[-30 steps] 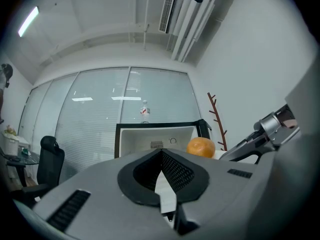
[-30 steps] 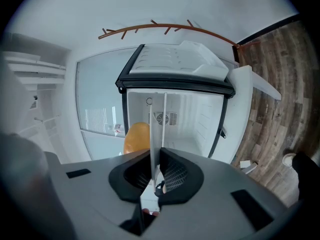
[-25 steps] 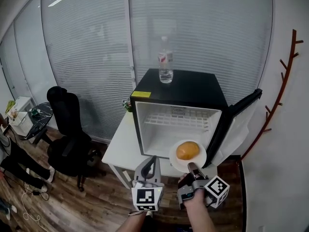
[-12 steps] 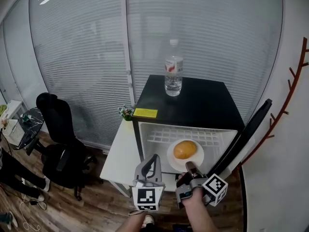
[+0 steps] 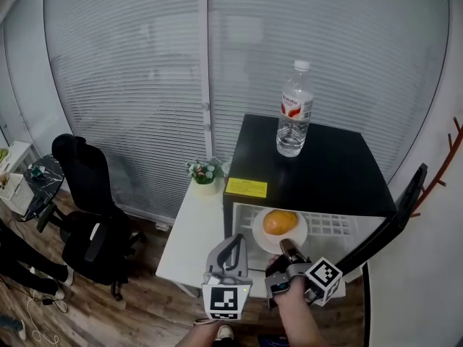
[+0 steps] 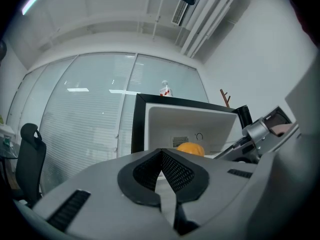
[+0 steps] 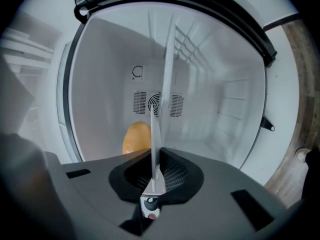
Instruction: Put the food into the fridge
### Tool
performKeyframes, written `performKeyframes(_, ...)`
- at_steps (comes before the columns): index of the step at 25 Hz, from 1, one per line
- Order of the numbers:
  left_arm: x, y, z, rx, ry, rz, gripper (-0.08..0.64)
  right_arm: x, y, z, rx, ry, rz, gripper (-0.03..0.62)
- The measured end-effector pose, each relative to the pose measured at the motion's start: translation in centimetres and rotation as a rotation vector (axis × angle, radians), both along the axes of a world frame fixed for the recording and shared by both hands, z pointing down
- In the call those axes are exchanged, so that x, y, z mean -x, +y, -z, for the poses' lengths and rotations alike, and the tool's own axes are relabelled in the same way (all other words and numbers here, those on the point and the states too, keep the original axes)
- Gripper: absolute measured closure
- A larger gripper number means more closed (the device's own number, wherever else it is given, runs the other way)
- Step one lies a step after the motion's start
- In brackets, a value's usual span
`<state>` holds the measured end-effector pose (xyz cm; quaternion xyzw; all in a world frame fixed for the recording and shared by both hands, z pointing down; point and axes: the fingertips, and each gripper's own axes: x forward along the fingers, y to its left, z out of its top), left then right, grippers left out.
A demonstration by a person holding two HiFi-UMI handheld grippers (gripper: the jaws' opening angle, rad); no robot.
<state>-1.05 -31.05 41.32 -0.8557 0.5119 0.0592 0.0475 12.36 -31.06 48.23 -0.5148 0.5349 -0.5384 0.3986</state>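
Indoors, a white bench (image 5: 189, 237) is shown on a wood floor (image 5: 145, 309) before a wall of pale blinds (image 5: 130, 85), with a black office chair (image 5: 90, 208) well to the left of both pairs of fingers. A black mini fridge (image 5: 325, 168) is carried on the bench, its door (image 5: 394, 219) swung open to the right of the right fingers. A water bottle (image 5: 293, 110) is stood upright on its top, a yellow label (image 5: 246, 188) is stuck at the top's near left corner, and a small potted plant (image 5: 205, 170) is set just beside it. Inside, a wire shelf (image 5: 333, 226) and a vent grille (image 7: 157, 104) on the white back wall are seen ahead of the right fingers. The right gripper (image 5: 288, 250) is clamped on the near rim of a white plate (image 5: 260, 236), which is held out ahead of the fingers at the fridge's mouth. An orange bun (image 5: 281, 223) is carried on the plate, just beyond the fingertips, its long axis laid crosswise to the fingers. The left gripper (image 5: 231, 248) is held just left of the right one, its fingers pressed together on each other, short of the fridge.
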Motion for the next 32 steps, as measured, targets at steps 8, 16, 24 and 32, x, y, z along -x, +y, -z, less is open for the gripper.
performKeyframes(8,0.8,-0.8,-0.5,0.003,0.006,-0.033,0.534,1.5,-3.2,0.3,0.005,-0.014,-0.008,0.549)
performKeyframes(16,1.2,-1.2,-0.9,0.014,-0.009,-0.004,0.534,2.3,-4.6,1.1,-0.013,-0.020,0.021,0.549)
performKeyframes(24,1.9,-1.1,-0.5,0.012,0.005,0.071,0.534,2.3,-5.3,1.7,-0.029,0.010,0.069,0.549)
performKeyframes(32,1.6,-0.6,-0.3,-0.001,0.006,0.079,0.534,2.2,-5.2,2.1,-0.021,0.085,0.088,0.509)
